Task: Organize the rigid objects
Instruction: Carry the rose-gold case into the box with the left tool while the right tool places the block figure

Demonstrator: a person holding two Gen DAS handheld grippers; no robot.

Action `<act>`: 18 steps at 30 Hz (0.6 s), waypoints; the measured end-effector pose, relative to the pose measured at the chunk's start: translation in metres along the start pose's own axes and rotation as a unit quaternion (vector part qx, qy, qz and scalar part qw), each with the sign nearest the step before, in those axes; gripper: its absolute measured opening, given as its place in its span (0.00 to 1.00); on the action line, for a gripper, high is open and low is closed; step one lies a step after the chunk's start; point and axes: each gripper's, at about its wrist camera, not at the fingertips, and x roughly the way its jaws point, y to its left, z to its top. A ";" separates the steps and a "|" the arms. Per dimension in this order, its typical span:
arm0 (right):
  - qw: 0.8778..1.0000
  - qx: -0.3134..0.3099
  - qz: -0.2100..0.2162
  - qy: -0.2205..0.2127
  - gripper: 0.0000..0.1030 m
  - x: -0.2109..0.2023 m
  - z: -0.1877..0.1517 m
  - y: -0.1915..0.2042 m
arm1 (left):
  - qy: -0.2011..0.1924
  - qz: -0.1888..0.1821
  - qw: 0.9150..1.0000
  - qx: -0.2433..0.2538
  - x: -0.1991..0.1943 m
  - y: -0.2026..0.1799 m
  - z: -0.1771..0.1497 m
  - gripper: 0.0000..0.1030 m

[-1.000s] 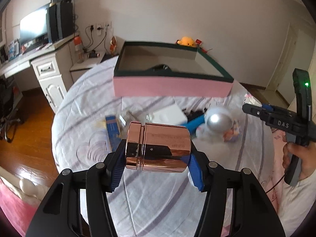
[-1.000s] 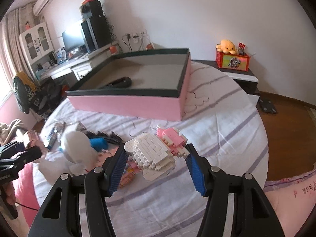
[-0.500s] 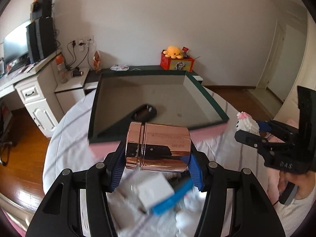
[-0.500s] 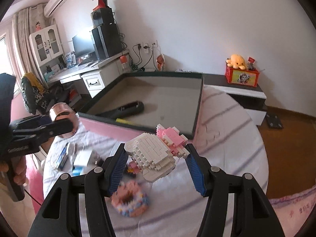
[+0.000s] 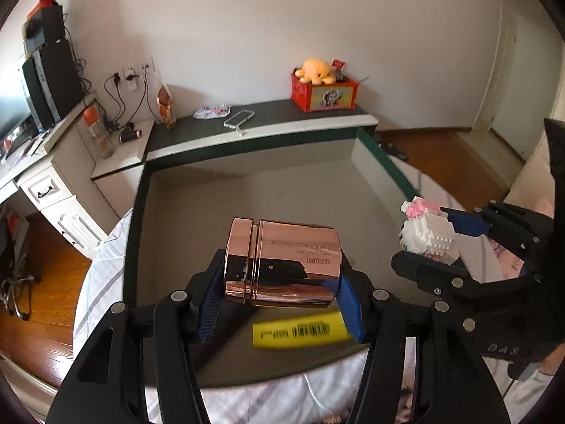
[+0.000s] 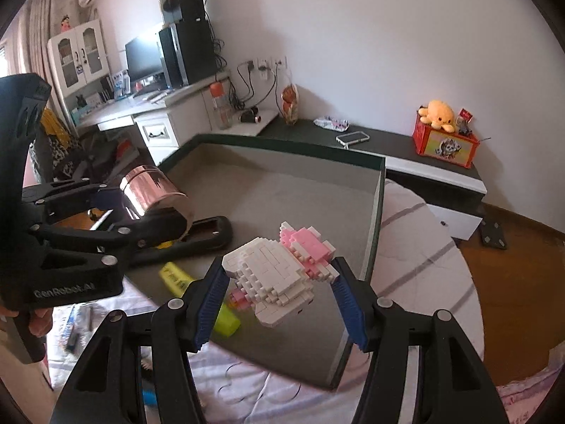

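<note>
- The left tongs (image 5: 282, 304) are about half open and clamped on a rose-gold jar (image 5: 282, 265), held on its side by the blue pads.
- The right tongs (image 6: 279, 304) are likewise about half open and grip a white and pink brick figure (image 6: 279, 275).
- Both loads hang above the inside of the box (image 6: 376, 233), which sits on the striped table (image 6: 423, 275).
- A yellow marker (image 5: 300, 332) and a black remote (image 6: 208, 235) already lie on the box floor.
- The step in hand seems to be the carry into the box.
- Next, each load likely needs lowering onto bare floor, clear of the marker and remote, before the 2 tongs let go.
</note>
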 end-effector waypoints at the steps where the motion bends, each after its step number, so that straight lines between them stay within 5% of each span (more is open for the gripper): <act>1: 1.000 0.000 0.001 0.005 0.59 0.005 0.000 -0.001 | 0.005 0.001 1.000 0.002 0.006 -0.001 0.001 0.56; 13: 1.000 -0.001 -0.001 0.025 0.59 0.020 -0.007 -0.008 | 0.028 0.008 1.000 0.010 0.034 -0.010 -0.003 0.57; 18: 1.000 0.002 -0.004 0.015 0.62 0.009 -0.009 -0.003 | -0.010 0.056 0.998 0.012 0.007 -0.010 -0.006 0.82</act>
